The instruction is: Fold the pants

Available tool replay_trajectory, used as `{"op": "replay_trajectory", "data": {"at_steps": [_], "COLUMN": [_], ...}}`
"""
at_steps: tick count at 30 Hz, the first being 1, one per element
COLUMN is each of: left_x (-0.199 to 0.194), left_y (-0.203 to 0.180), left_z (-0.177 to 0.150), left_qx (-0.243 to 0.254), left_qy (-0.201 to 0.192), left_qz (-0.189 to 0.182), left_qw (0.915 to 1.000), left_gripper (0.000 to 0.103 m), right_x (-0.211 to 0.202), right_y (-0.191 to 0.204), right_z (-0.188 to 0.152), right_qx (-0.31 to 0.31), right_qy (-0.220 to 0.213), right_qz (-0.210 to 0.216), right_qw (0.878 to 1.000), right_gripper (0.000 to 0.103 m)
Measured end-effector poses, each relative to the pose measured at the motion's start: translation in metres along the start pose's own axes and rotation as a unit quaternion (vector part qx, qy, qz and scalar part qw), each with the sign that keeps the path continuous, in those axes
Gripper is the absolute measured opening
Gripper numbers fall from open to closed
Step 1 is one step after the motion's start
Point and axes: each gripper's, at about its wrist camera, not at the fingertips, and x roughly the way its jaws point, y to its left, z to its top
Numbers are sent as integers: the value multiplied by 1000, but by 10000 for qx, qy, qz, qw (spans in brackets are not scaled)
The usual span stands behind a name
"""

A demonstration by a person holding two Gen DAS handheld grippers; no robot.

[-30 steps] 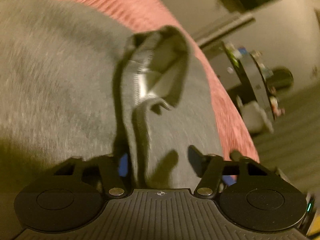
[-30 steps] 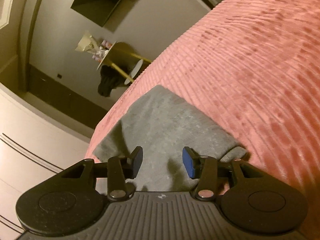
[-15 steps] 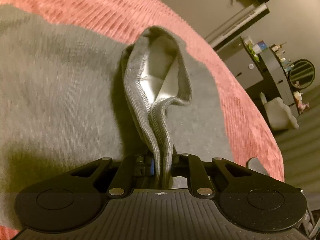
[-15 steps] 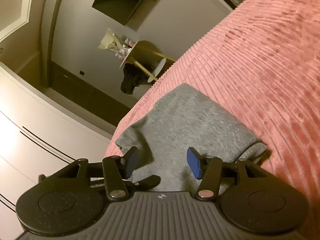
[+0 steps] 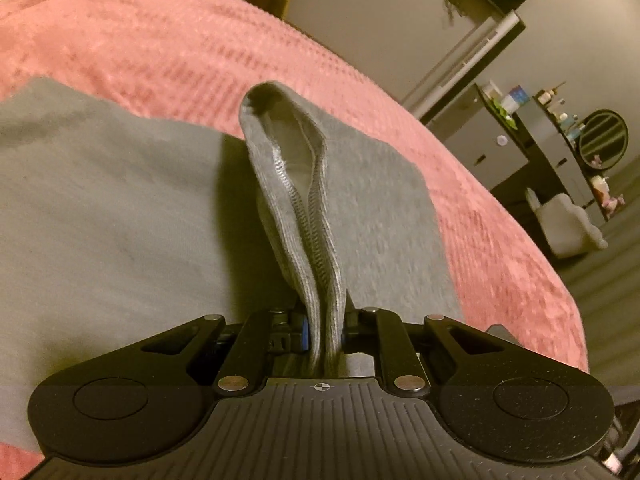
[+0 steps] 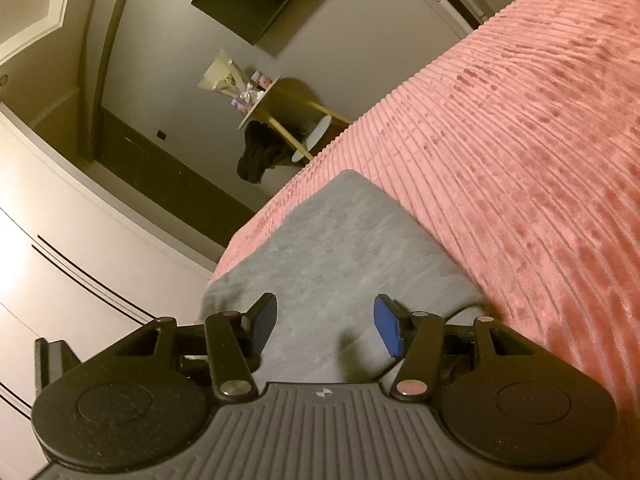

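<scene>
left tongs (image 5: 323, 330): jaws drawn narrow, clamped on a stitched hem of the grey knit pants (image 5: 120, 216); the pinched edge runs up and away from the pads as a long open loop, its paler inside showing; the rest of the grey cloth lies flat on the pink ribbed bedspread (image 5: 168, 40), spreading to the left of the tongs and beyond them, with a narrower strip to their right; past the far right of the tongs, off the bed, a dark dresser with small bottles and a round mirror (image 5: 604, 140), blurred.

right tongs (image 6: 325, 330): jaws standing part-way apart, having just widened a little, nothing between the blue pads (image 6: 387, 330); no contact with the cloth that i can tell; directly ahead of and beneath them a folded end of the same grey pants (image 6: 340, 240), lying on the pink bedspread (image 6: 520, 140) close to the bed's edge; bedspread continues to the right of the tongs; to their left white cupboard doors (image 6: 60, 248); further ahead a small round side table (image 6: 260, 100) with a dark garment hanging from it.
</scene>
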Motion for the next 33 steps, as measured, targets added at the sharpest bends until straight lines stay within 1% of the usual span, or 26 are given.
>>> {"op": "replay_trajectory", "data": {"at_steps": [5, 6, 7, 9, 10, 12, 13, 14, 16, 17, 18, 19, 20, 21, 22, 23, 24, 25, 26, 28, 31, 33], "left_x": [-23, -25, -26, -28, -27, -25, -25, -23, -18, -16, -14, -12, -9, -7, -6, -4, -2, -1, -1, -1, -3, -5], "left_y": [34, 44, 53, 75, 84, 97, 99, 98, 96, 95, 96, 97, 99, 101, 105, 110, 114, 117, 118, 115, 109, 109], "left_z": [-2, -4, -7, -16, -21, -25, -24, -22, -20, -20, -21, -22, -22, -21, -21, -21, -20, -21, -21, -20, -20, -20], "left_qx": [159, 125, 73, -103, -243, -520, -581, -602, -700, -738, -742, -738, -747, -792, -885, -1012, -1134, -1225, -1223, -1077, -855, -885], "left_qy": [-279, -339, -387, -390, -346, -324, -350, -339, -321, -313, -300, -279, -261, -258, -250, -209, -169, -165, -170, -212, -306, -345], "left_qz": [393, 442, 447, 344, 282, 86, -19, -118, -417, -584, -662, -664, -660, -667, -663, -678, -765, -830, -846, -797, -776, -762], "left_qw": [9987, 9984, 9982, 9986, 9987, 9981, 9977, 9975, 9962, 9951, 9946, 9947, 9947, 9943, 9936, 9923, 9905, 9888, 9887, 9908, 9928, 9926], "left_gripper": [16, 16, 19, 27, 27, 28, 34, 38, 55, 57, 58, 57, 53, 43, 26, 21, 21, 21, 20, 18, 18, 17], "right_x": [9, 10, 10, 6, 2, -10, -14, -16, -13, -9, -5, 0, 5, 10, 13, 16, 17, 17, 17, 16, 19, 20], "right_y": [1, 1, 0, -5, -7, -13, -16, -18, -19, -19, -17, -16, -16, -17, -18, -21, -23, -25, -26, -30, -35, -34], "right_z": [-1, -2, -2, -3, -3, -6, -9, -11, -16, -16, -17, -17, -18, -19, -20, -21, -22, -23, -24, -24, -26, -26], "right_qx": [-20, -3, 52, 296, 455, 780, 947, 1100, 1241, 1238, 1223, 1210, 1213, 1258, 1345, 1479, 1590, 1670, 1722, 1790, 1855, 1758], "right_qy": [263, 295, 313, 353, 362, 337, 358, 423, 603, 689, 762, 804, 804, 803, 801, 728, 646, 573, 490, 445, 446, 447], "right_qz": [-54, -44, -45, -115, -130, -163, -213, -268, -378, -460, -521, -537, -517, -523, -537, -502, -457, -415, -374, -405, -495, -554], "right_qw": [9996, 9996, 9995, 9989, 9982, 9963, 9946, 9927, 9897, 9888, 9882, 9879, 9880, 9874, 9862, 9850, 9841, 9834, 9831, 9820, 9804, 9818], "right_gripper": [54, 54, 54, 54, 54, 60, 64, 64, 64, 64, 64, 64, 63, 62, 56, 43, 36, 25, 23, 24, 31, 30]}}
